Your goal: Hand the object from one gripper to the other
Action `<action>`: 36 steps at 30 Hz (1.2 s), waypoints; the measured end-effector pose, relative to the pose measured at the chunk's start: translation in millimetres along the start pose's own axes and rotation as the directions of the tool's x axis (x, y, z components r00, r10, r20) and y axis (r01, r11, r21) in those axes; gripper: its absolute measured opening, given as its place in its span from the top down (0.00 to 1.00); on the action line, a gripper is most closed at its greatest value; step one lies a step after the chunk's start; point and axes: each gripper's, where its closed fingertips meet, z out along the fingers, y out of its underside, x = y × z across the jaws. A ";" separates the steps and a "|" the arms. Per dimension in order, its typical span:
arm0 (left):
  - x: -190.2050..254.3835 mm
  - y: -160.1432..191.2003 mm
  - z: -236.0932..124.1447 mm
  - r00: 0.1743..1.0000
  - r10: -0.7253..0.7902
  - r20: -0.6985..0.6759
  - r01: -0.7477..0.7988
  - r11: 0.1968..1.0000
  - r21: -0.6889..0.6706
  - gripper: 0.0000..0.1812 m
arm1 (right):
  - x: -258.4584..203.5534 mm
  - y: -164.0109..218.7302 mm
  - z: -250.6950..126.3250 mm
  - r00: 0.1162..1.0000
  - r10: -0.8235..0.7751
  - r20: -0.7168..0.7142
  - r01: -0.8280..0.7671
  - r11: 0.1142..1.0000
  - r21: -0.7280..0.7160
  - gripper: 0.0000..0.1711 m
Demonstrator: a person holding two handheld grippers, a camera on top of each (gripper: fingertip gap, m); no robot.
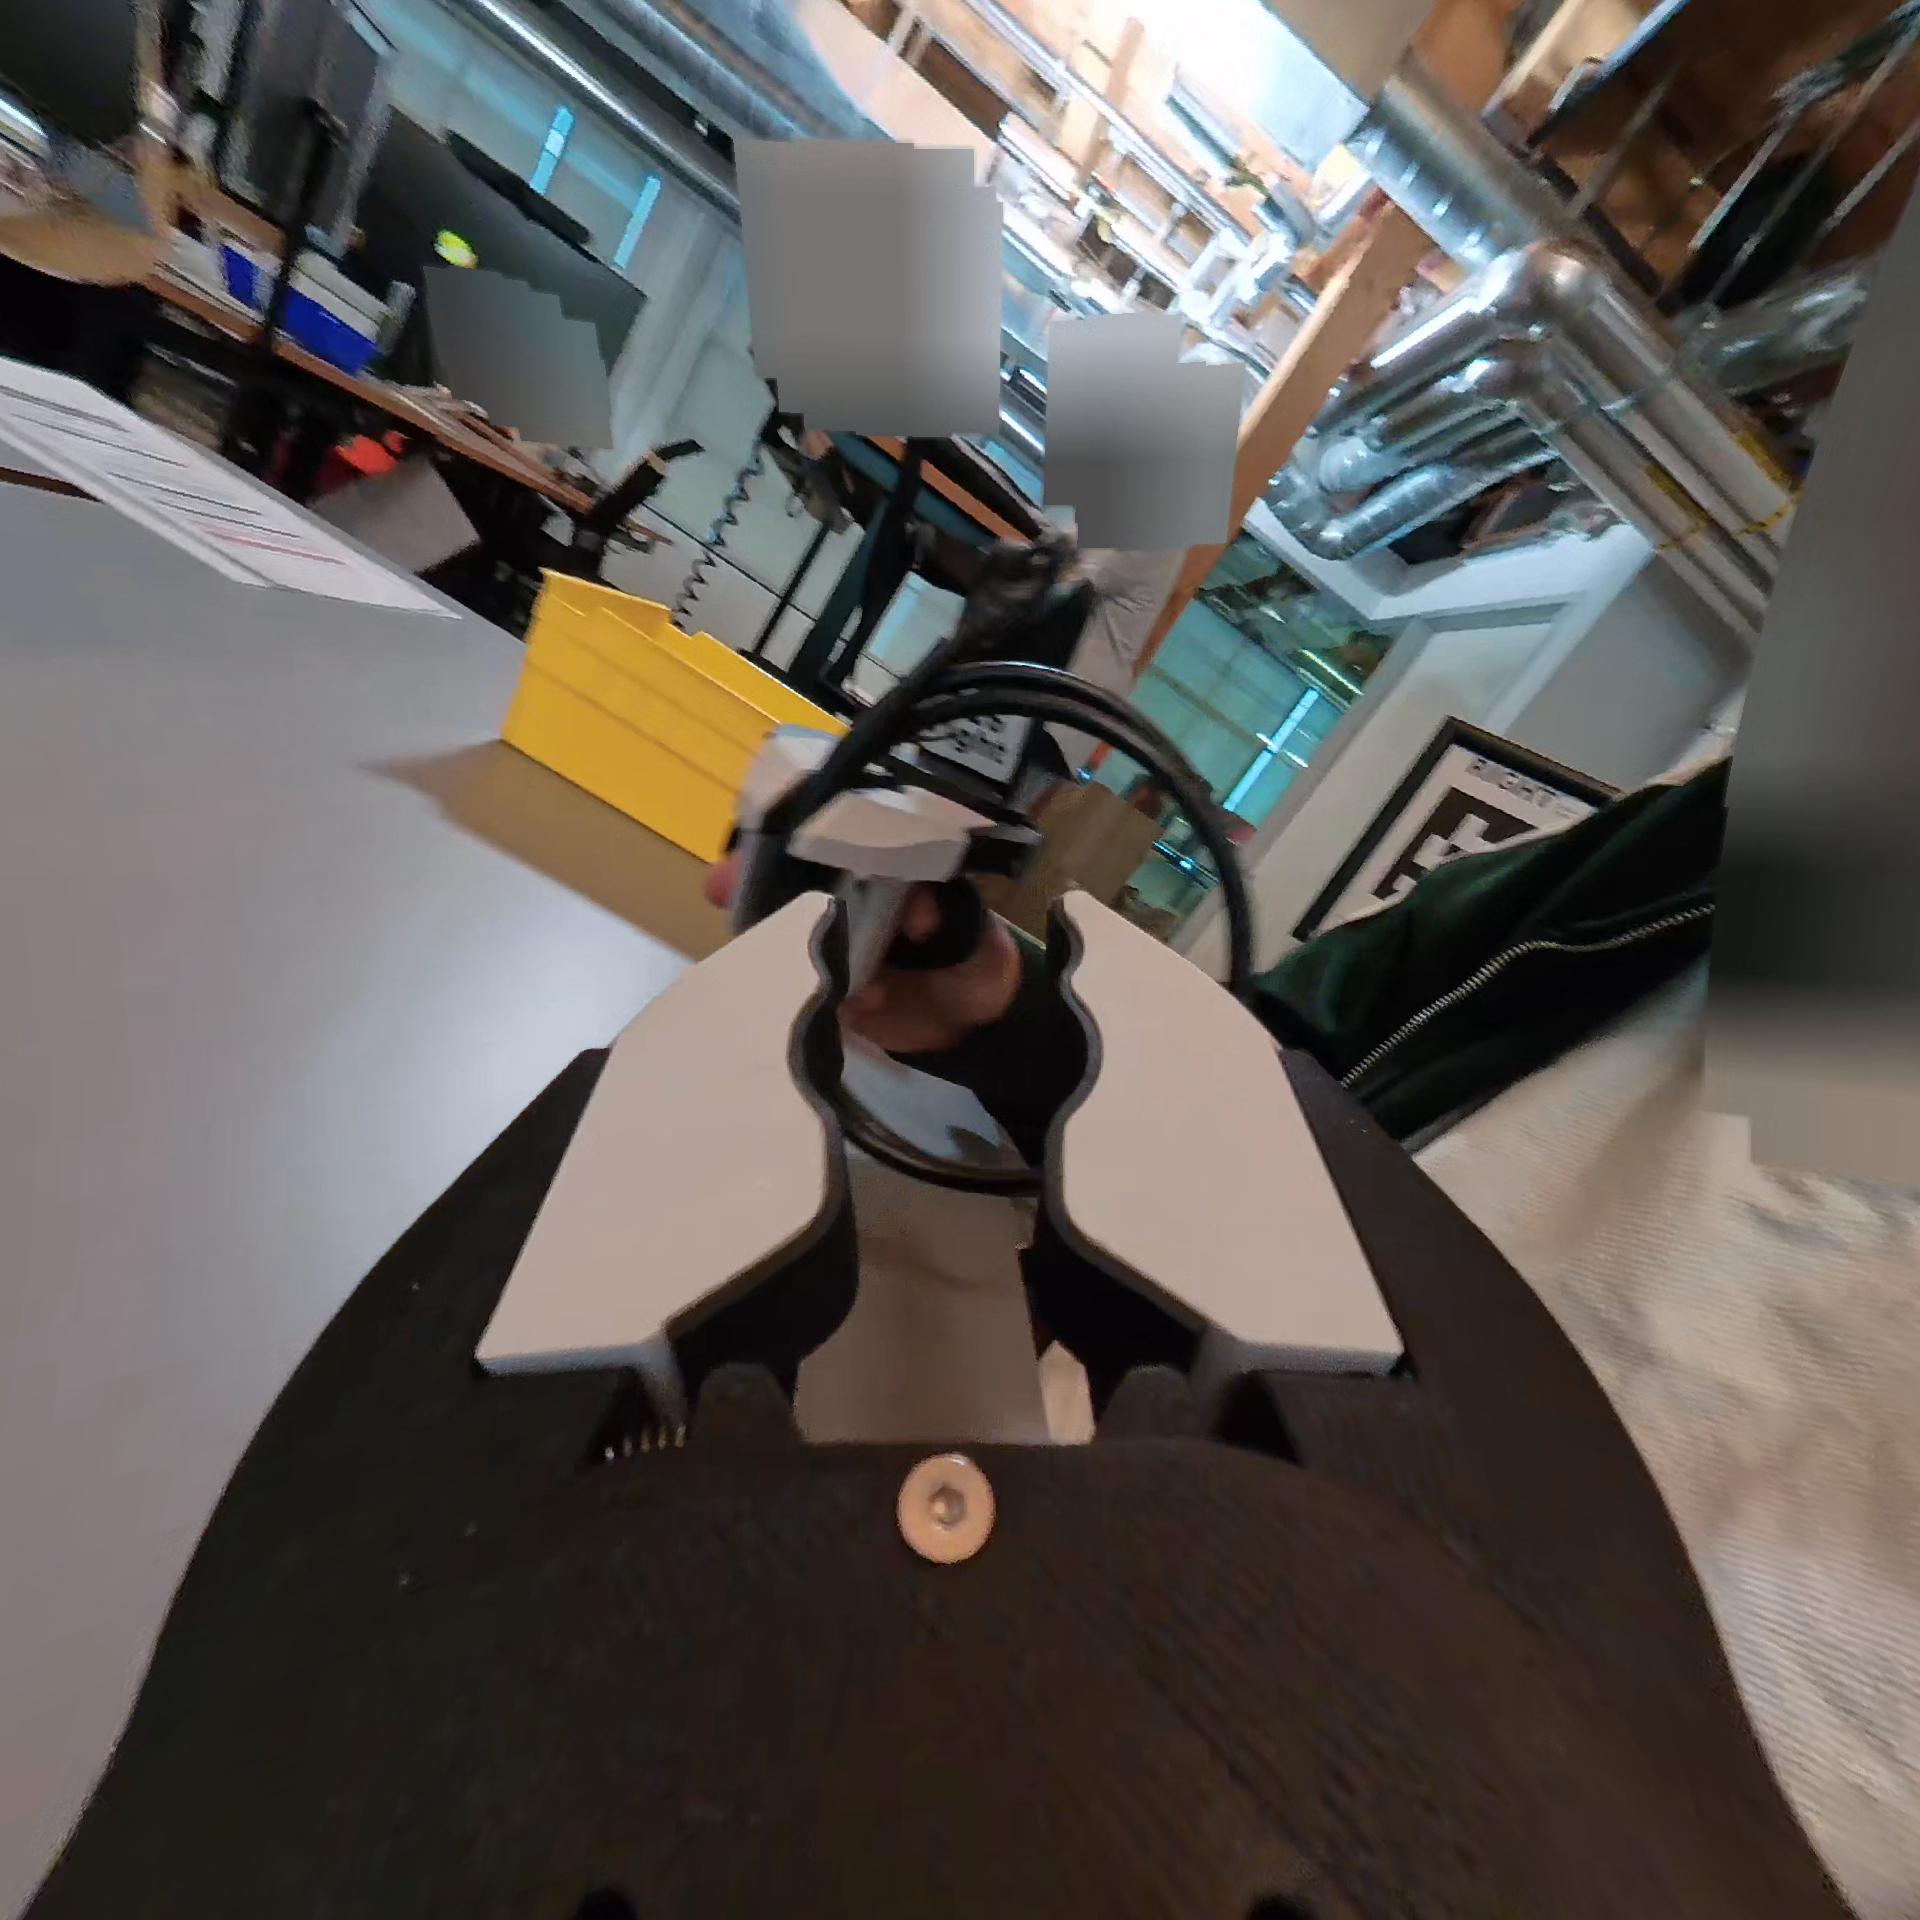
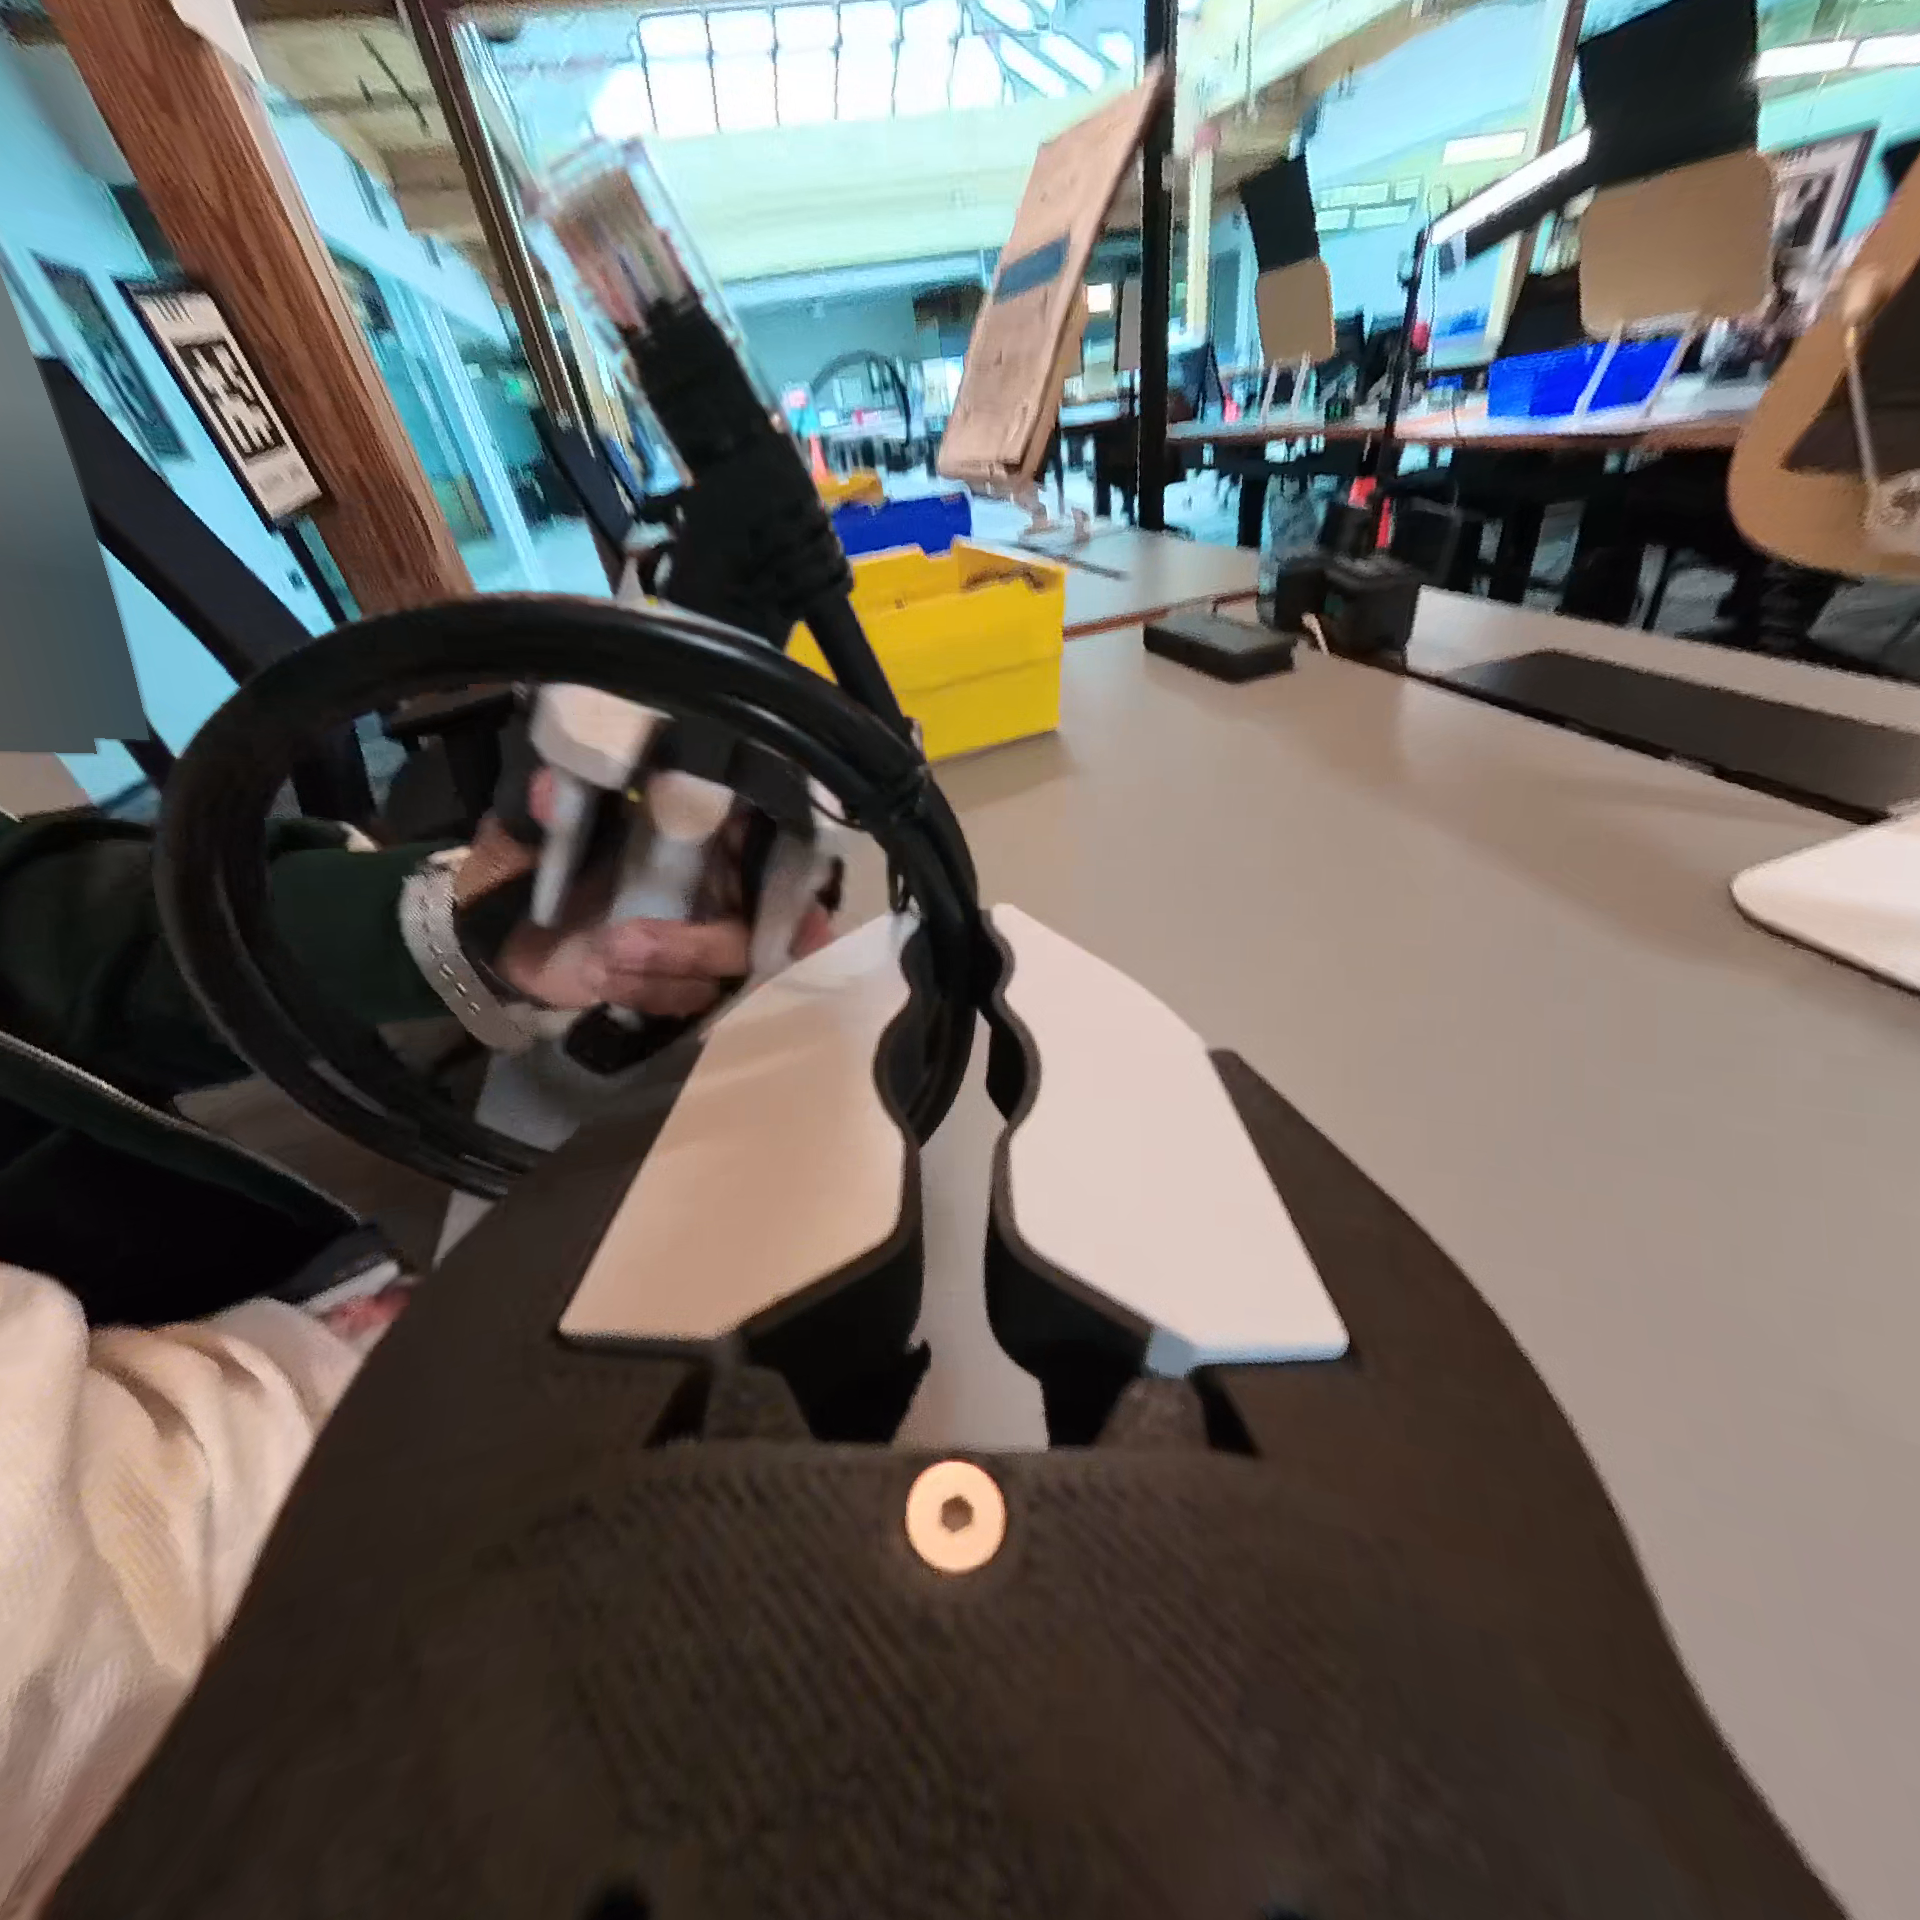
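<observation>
Two grippers meet: right gripper (image 2: 951,997) pinches the light, springy cable coil (image 2: 436,665); left gripper (image 1: 940,914) gapes around its strands.

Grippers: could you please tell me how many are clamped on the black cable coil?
1: the right gripper is shut on the cable coil. The left gripper is open, the coil passing between its fingers.

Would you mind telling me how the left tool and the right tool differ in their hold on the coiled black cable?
The right tool is shut on the coiled black cable, pinching its strands near the fingertips; the left tool is open, fingers well apart. The cable's loop sits in the left tool's gap, apparently unclamped, whereas the right tool carries it. Both have white fingers on black bodies.
</observation>
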 end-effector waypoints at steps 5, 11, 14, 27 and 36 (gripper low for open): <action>30.5 36.5 22.6 0.987 -0.015 -0.159 -0.016 0.981 -0.193 0.81 | 21.5 19.6 -5.7 0.994 0.110 -0.019 -0.112 0.988 -0.106 0.96; 45.0 57.9 39.2 0.977 0.102 -0.189 -0.151 0.952 -0.266 0.93 | 17.5 25.6 -2.0 0.995 0.100 -0.014 -0.101 0.985 -0.140 0.96; 46.7 58.1 37.8 0.972 0.129 -0.196 -0.180 0.946 -0.269 0.97 | 16.7 27.9 -0.6 0.992 0.123 -0.008 -0.122 0.981 -0.150 0.96; 20.3 2.3 10.4 0.985 0.174 -0.005 -0.174 0.984 -0.028 0.97 | 36.5 16.1 -3.2 0.967 0.241 -0.079 -0.241 0.970 -0.001 0.70; 10.2 -15.9 -9.3 0.986 0.162 0.043 -0.164 0.985 0.051 0.97 | 30.6 18.7 0.9 0.975 0.211 -0.072 -0.213 0.977 -0.024 0.70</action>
